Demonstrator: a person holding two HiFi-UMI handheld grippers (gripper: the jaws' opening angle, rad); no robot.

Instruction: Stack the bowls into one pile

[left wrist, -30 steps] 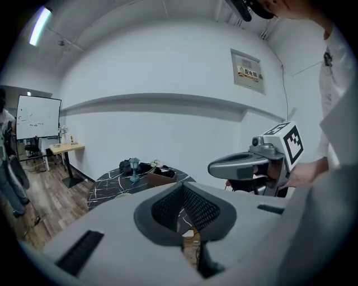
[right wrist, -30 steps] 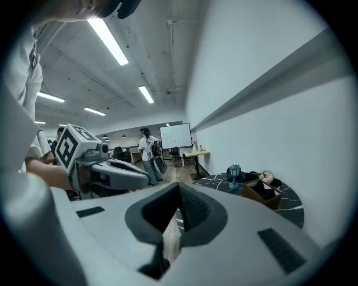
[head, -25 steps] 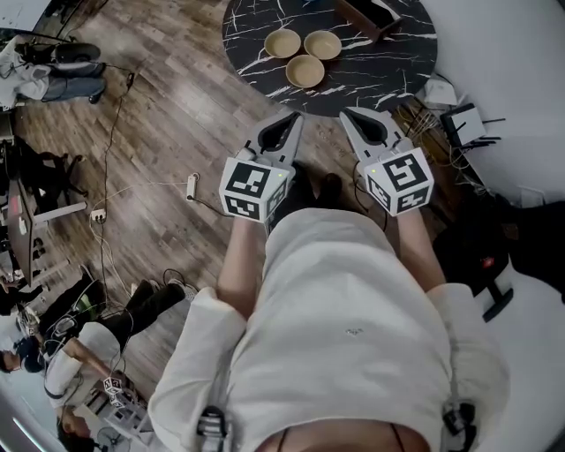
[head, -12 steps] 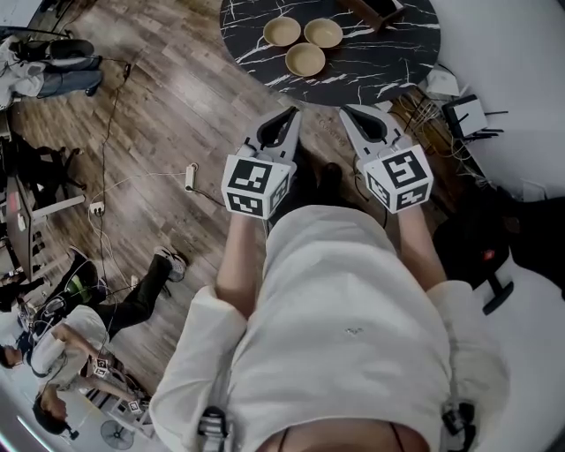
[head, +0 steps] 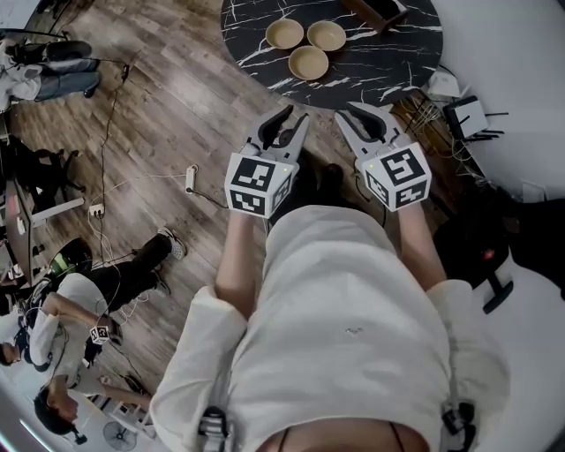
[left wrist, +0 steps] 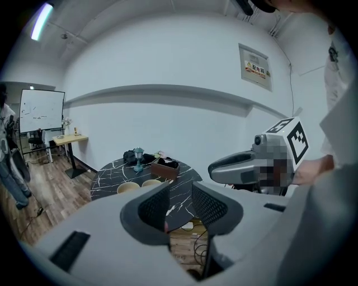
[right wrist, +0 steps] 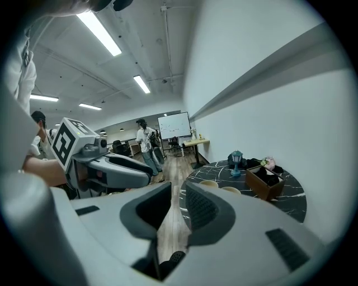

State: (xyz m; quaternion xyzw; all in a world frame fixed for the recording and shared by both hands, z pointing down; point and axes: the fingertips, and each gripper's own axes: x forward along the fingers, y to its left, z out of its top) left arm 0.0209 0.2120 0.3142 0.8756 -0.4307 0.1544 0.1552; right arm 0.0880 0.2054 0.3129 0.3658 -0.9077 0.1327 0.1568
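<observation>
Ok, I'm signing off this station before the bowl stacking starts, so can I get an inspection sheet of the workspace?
Surface: round black white-veined marble table, ahead of the person.
Job's things: three tan bowls clustered side by side, none stacked.
Clutter: brown wooden box and small teal lantern on the table.
Claws: left claw and right claw have just been opening, nothing between their jaws, both short of the table.
Cables: white power strip with leads on the floor; cable tangle beside the table.
Surroundings: wooden floor; people at the left; whiteboard.
</observation>
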